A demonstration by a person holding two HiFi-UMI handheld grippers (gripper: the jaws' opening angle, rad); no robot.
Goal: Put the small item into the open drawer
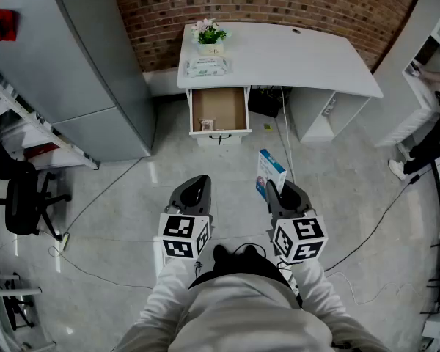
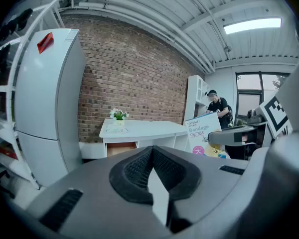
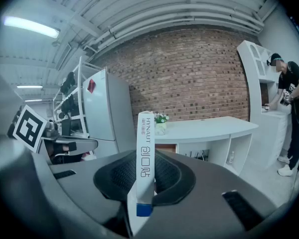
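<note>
My right gripper (image 1: 281, 190) is shut on a flat white-and-blue bandage box (image 1: 270, 171), held upright on its edge between the pads. In the right gripper view the box (image 3: 145, 148) stands straight up out of the jaws. It also shows at the right of the left gripper view as a white box (image 2: 203, 132). The open drawer (image 1: 220, 111) hangs out of the white desk (image 1: 301, 57) a good way ahead, with its brown bottom bare. My left gripper (image 1: 197, 182) is level with the right one, shut, and holds nothing.
A grey fridge (image 1: 95, 57) stands left of the desk. A potted plant (image 1: 209, 34) and a tissue pack (image 1: 207, 67) sit on the desk above the drawer. Cables cross the floor. A black office chair (image 1: 18, 196) is at the left, a person (image 1: 436, 141) at the white shelves on the right.
</note>
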